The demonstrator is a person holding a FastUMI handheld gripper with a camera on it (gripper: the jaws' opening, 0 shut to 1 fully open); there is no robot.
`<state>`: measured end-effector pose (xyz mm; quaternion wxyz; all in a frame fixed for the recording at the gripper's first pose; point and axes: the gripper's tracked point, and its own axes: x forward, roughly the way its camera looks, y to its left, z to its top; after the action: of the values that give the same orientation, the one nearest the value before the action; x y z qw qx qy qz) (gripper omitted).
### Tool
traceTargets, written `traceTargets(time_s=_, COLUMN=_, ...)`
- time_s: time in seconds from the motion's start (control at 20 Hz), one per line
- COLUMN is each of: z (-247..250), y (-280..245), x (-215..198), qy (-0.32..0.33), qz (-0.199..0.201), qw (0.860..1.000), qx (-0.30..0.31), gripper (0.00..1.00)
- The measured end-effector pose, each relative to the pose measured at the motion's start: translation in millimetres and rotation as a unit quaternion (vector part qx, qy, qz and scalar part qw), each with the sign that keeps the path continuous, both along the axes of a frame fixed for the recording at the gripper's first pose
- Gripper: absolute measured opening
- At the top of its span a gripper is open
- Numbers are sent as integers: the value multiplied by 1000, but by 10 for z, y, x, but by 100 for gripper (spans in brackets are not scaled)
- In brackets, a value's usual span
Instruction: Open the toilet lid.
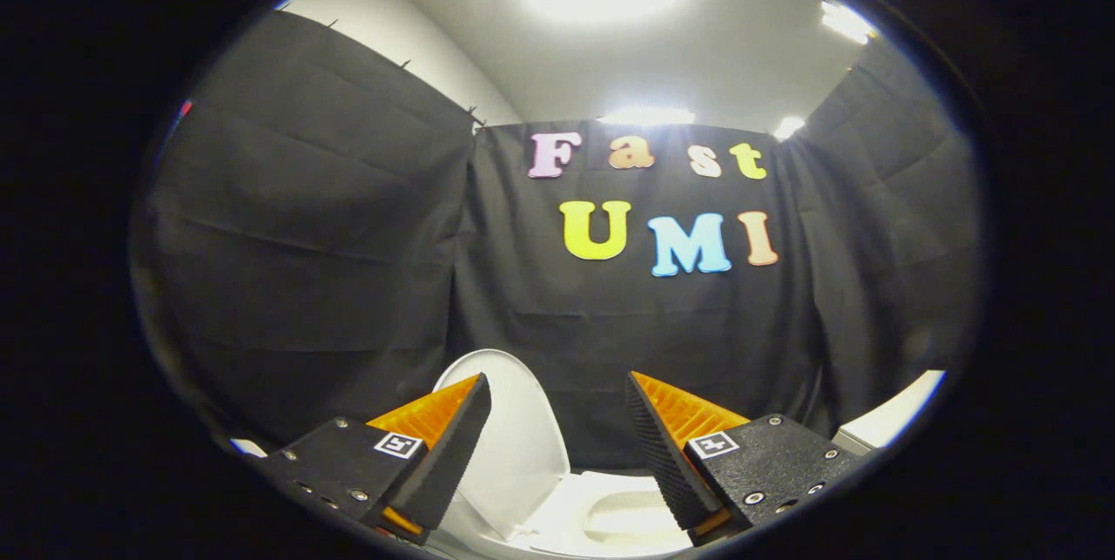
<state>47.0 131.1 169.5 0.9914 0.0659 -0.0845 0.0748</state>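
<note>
The toilet lid (pixel 510 438) stands raised — a pale oval panel tipped up and back, showing in the gap between the two fingers and partly hidden behind the left one. It leans toward the black cloth wall (pixel 331 238) behind it, which is likely what keeps it up with nothing touching it. Below and just ahead of the fingertips lies the toilet seat (pixel 610 512), its ring and the opening of the bowl exposed, so by how things lie the task looks done or all but done. The gripper (pixel 557 421) is spread wide, its fingers well apart and pressing on nothing; the lid sits beyond them, apart from both pads as far as the view tells, though the overlap with the left finger makes the exact clearance hard to judge. That open, empty stance suits a release: a lid at rest against its stop needs no holding. Off beyond the right finger a pale curved edge of some fixture (pixel 897 416) shows — too little of it to name. Above the cloth, the ceiling (pixel 740 55) carries bright lamps, which wash the lid's top edge. If anything is left, it is to judge whether the lid will stay up.
</note>
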Motion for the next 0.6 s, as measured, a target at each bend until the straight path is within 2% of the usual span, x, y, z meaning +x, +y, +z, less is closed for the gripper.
traceTargets(time_s=0.25, z=-406, y=-527, x=-190, qy=29, qz=-48, qw=998, qx=-2, gripper=95)
traceTargets(time_s=0.45, z=-721, y=-662, x=-382, qy=43, qz=-56, qw=997, qx=17, gripper=95)
traceTargets(time_s=0.6, z=-968, y=-737, x=-485, qy=52, qz=-69, qw=996, qx=3, gripper=94)
